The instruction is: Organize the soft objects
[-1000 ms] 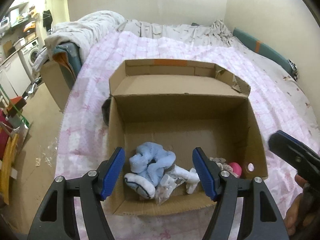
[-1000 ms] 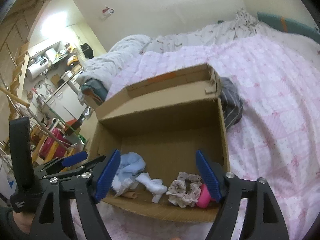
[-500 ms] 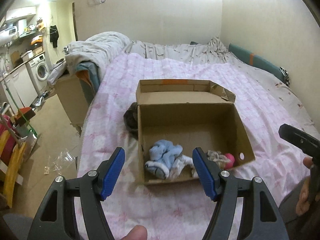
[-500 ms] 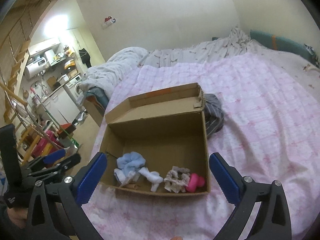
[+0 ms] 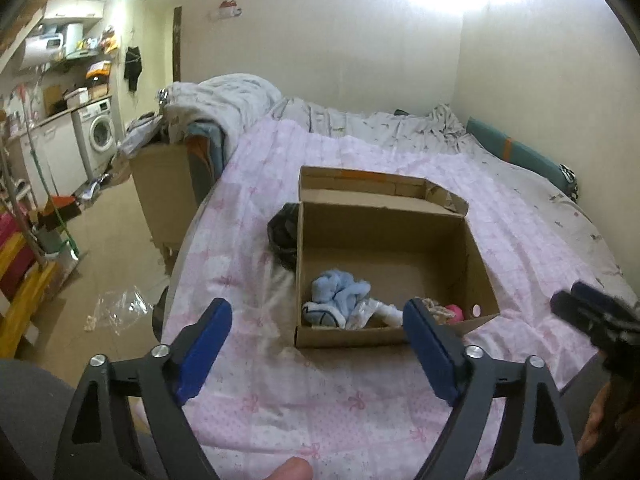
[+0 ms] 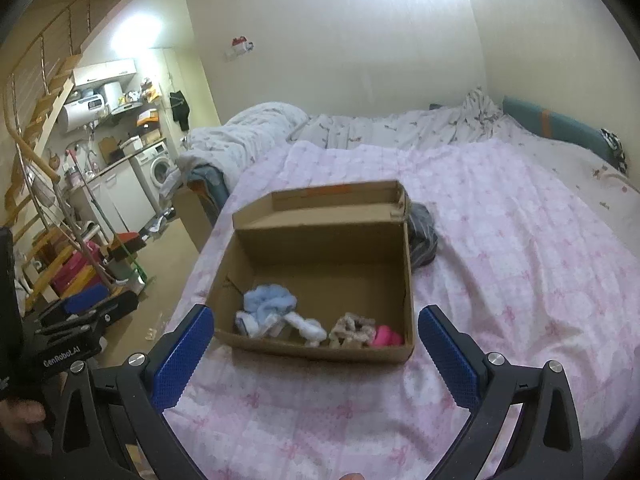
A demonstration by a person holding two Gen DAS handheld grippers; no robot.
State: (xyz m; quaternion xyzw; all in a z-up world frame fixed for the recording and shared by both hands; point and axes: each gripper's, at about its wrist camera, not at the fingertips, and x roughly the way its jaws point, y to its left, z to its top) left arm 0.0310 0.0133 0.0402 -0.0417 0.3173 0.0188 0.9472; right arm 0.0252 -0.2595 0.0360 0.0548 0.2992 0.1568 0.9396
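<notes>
- Left claw [image 5: 318, 344]: blue pads spread wide, nothing between them; held above the pink bedspread [image 5: 280, 392], short of the near wall of the cardboard box [image 5: 344, 338].
- Right claw [image 6: 316, 354]: likewise wide apart and carrying nothing; poised short of the same box [image 6: 320, 350].
- Location of the soft objects: all lie along the near wall inside the box, which sits on the bed with its lid flap folded back.
- Count, right wrist view: one light-blue fluffy item [image 6: 268, 304]; one white sock-like item [image 6: 306, 326]; one beige scrunchie [image 6: 352, 330]; one pink item [image 6: 386, 336]; a clear wrapper [image 5: 360, 314] shows among them in the left wrist view; whether more lies beneath cannot be told.
- One dark garment [image 6: 422, 236] lies on the bed just beside the box, outside it; judged a candidate still to be put away.
- Handling, as a judgement: all light, limp and compressible, not fragile; a pinch on a bunched fold should hold; the scrunchie is best taken across its ring; the wrapper may be slippery.
</notes>
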